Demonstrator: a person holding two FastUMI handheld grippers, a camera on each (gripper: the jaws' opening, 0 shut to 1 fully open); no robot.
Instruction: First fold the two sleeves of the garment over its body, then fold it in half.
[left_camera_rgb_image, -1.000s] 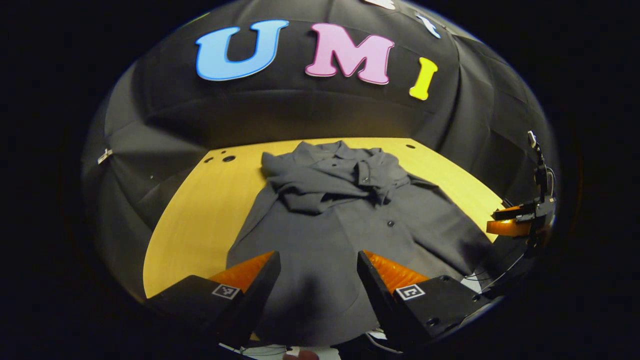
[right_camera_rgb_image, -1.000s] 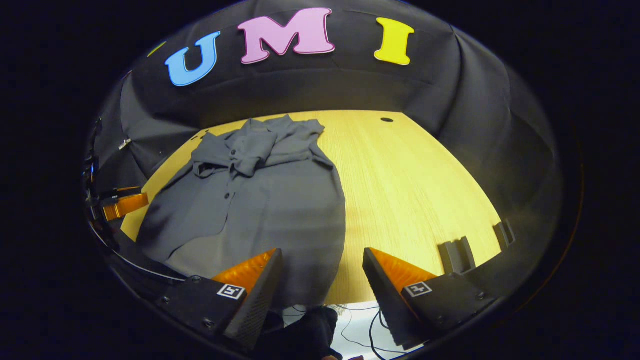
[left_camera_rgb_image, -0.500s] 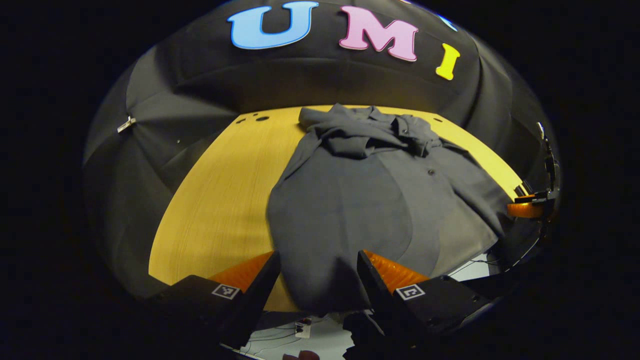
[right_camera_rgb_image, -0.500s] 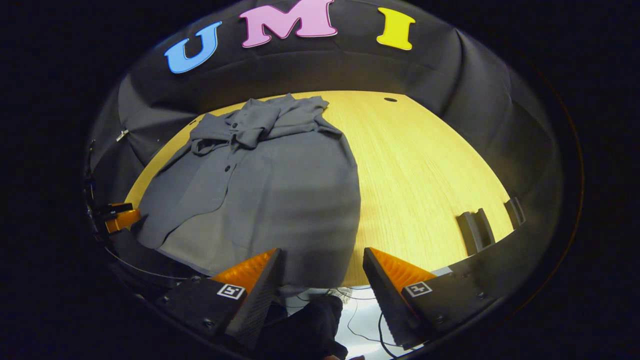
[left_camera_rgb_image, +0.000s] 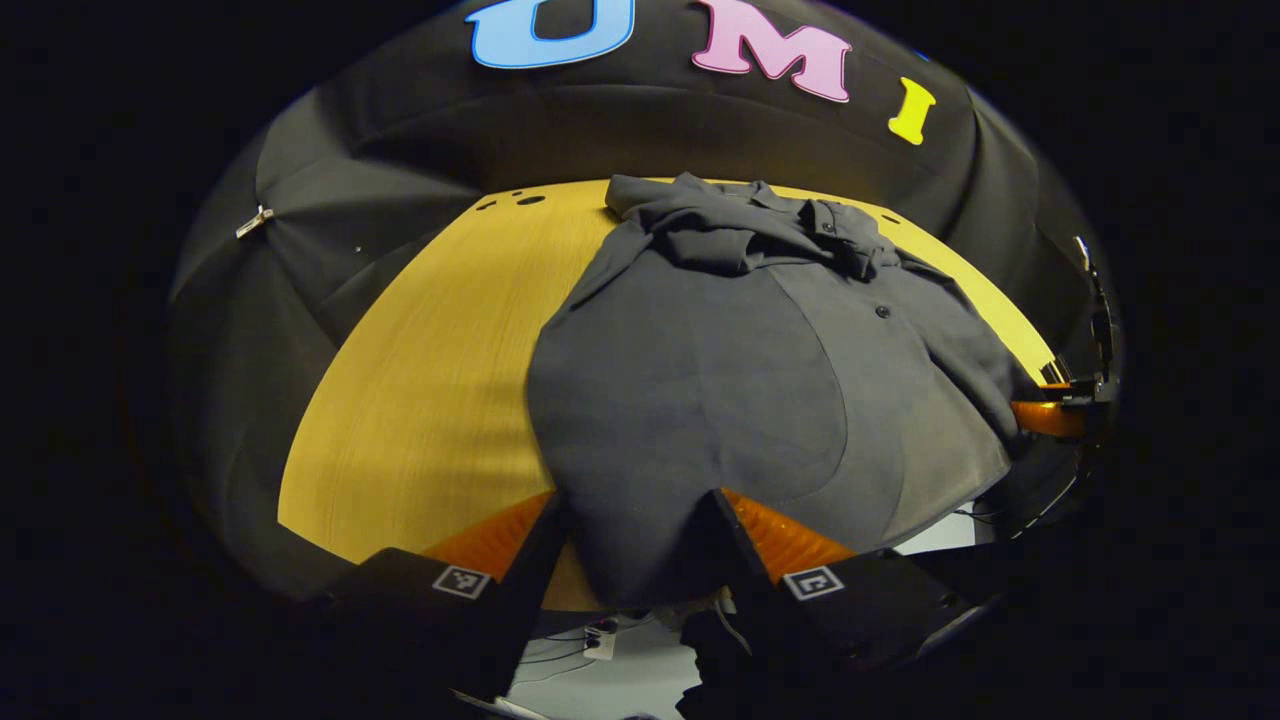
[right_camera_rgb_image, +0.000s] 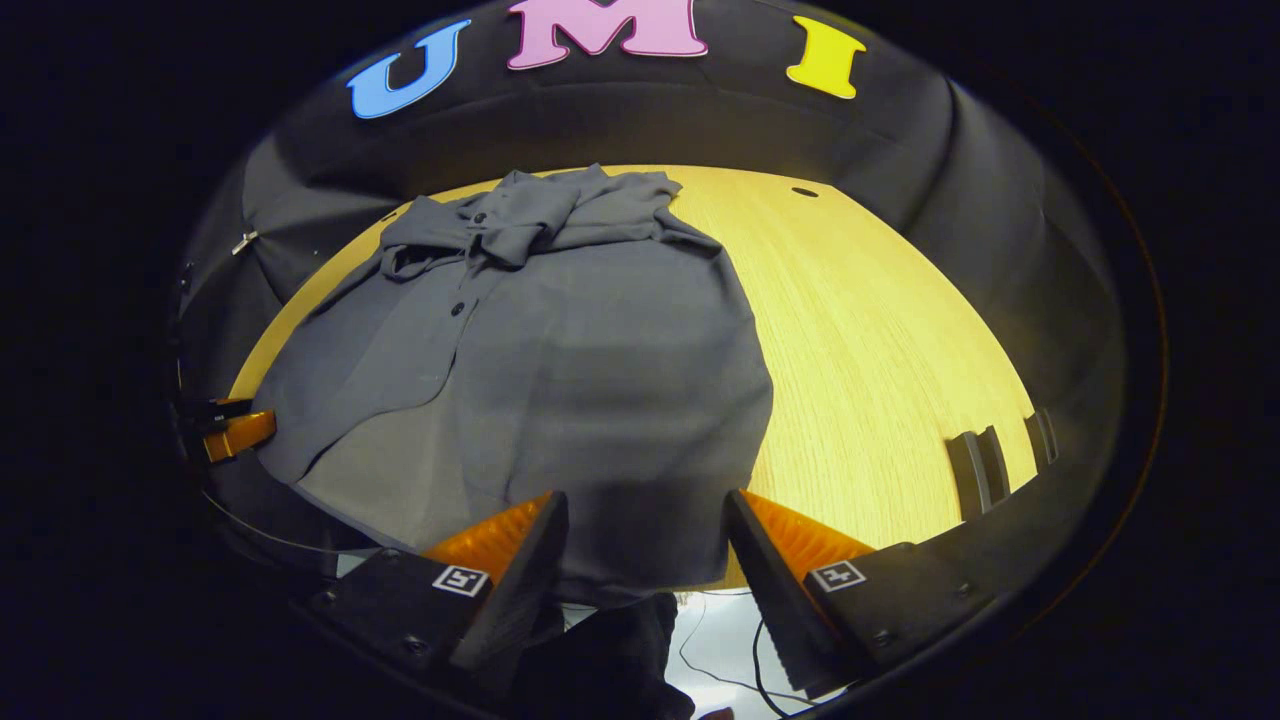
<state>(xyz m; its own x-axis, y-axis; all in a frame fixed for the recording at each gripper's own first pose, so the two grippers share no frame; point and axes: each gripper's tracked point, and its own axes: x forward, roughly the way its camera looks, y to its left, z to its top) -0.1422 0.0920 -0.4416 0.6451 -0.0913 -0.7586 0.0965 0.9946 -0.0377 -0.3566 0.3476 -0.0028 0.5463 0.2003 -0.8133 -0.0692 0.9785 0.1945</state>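
A grey button-up shirt (left_camera_rgb_image: 720, 370) lies flat on the yellow table, collar at the far end, hem hanging a little over the near edge. Both sleeves (left_camera_rgb_image: 730, 235) sit bunched across its chest below the collar. My left gripper (left_camera_rgb_image: 635, 500) is open, its fingers astride the hem's left part. In the right gripper view the same shirt (right_camera_rgb_image: 560, 360) spreads out ahead, and my right gripper (right_camera_rgb_image: 645, 497) is open with the hem's right part between its fingers. Each gripper appears in the other's view, the right gripper (left_camera_rgb_image: 1048, 416) and the left gripper (right_camera_rgb_image: 237, 431), at the shirt's lower corners.
The wooden table (right_camera_rgb_image: 880, 340) has bare room right of the shirt and bare room on its left (left_camera_rgb_image: 420, 380). Small holes (left_camera_rgb_image: 528, 200) mark the far edge. Two dark slotted blocks (right_camera_rgb_image: 975, 468) stand at the near right edge. Cables lie on the floor (right_camera_rgb_image: 715, 645) below.
Both grippers came lower and closer to the table's near edge. The hem now lies between each pair of fingers. The shirt itself has not shifted.
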